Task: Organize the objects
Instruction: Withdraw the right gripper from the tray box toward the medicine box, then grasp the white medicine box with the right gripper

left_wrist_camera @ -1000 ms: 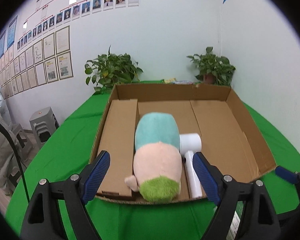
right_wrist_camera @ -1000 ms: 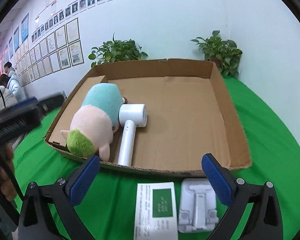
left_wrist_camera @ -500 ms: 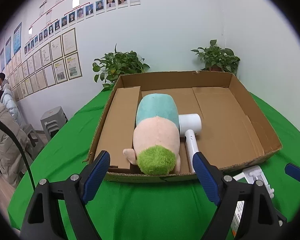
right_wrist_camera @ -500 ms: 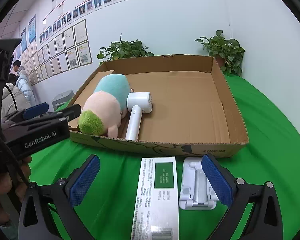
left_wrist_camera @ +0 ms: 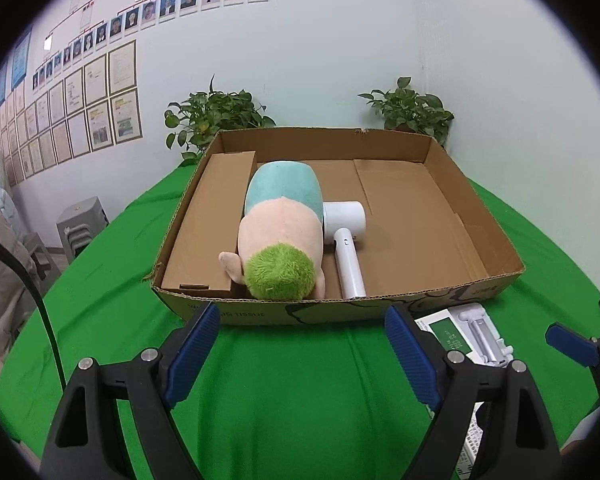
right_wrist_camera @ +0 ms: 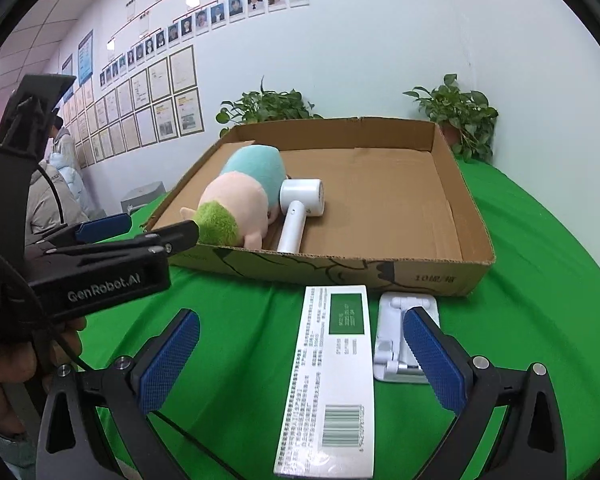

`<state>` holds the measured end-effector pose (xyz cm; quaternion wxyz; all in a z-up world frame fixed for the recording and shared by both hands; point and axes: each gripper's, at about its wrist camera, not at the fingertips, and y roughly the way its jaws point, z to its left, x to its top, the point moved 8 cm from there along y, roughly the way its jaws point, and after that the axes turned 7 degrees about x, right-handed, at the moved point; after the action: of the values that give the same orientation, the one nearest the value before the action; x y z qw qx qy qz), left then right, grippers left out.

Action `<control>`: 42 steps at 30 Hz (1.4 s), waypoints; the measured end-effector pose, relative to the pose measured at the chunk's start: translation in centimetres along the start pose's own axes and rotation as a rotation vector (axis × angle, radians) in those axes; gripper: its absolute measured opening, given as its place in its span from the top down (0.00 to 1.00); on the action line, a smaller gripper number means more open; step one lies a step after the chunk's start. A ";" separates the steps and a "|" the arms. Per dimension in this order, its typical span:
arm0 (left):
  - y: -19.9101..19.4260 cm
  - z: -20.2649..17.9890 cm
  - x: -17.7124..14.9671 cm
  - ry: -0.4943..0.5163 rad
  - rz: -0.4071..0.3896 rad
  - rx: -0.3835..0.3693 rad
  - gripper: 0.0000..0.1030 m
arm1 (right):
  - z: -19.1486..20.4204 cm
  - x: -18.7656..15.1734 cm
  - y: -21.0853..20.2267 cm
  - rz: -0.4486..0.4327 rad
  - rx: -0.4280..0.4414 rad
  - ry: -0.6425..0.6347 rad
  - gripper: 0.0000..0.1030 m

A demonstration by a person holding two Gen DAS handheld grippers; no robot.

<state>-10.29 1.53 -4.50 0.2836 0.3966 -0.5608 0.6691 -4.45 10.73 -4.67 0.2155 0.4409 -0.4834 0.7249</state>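
A shallow cardboard box (left_wrist_camera: 496,276) (right_wrist_camera: 476,216) sits on the green table. Inside it lie a plush toy (left_wrist_camera: 280,236) (right_wrist_camera: 240,196) with a green tuft and a white hair dryer (left_wrist_camera: 346,240) (right_wrist_camera: 300,208). In front of the box, on the cloth, a long white carton with a green label (right_wrist_camera: 332,376) (left_wrist_camera: 444,330) lies beside a white folding stand (right_wrist_camera: 400,336) (left_wrist_camera: 480,332). My left gripper (left_wrist_camera: 302,354) is open over bare cloth before the box. My right gripper (right_wrist_camera: 300,364) is open, its jaws wide on either side of the carton without touching it.
Two potted plants (left_wrist_camera: 216,120) (left_wrist_camera: 412,108) stand behind the box against the white wall. People (right_wrist_camera: 56,196) and a grey stool (left_wrist_camera: 82,224) are at the left beyond the table. The left gripper's body (right_wrist_camera: 100,264) and a hand reach into the right wrist view.
Both grippers have drawn back from the box and sunk. The left now hangs over cloth instead of the plush toy. The carton and stand lie fuller in the right wrist view.
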 end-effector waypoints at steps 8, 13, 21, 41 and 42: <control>-0.5 -0.6 -0.6 0.003 0.000 -0.030 0.18 | -1.0 -1.3 -0.9 0.021 0.011 0.066 0.00; -0.5 -0.8 -0.8 0.003 0.011 -0.063 0.18 | -1.0 -2.3 -0.9 0.050 0.095 0.131 0.00; 0.8 -1.3 -1.7 -0.010 0.081 -0.137 0.18 | -2.2 -5.0 0.3 0.138 0.177 0.267 0.00; 5.8 -5.2 -2.7 0.007 0.319 -0.385 0.19 | -3.0 -6.8 4.4 0.282 0.085 0.124 0.01; 5.9 -5.5 -3.0 0.024 0.335 -0.400 0.19 | -2.7 -7.0 4.6 0.290 0.088 0.119 0.01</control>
<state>-14.80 5.80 -10.45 0.2485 0.2263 -0.7365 0.5870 -5.35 11.90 -13.32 0.1172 0.3319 -0.4962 0.7936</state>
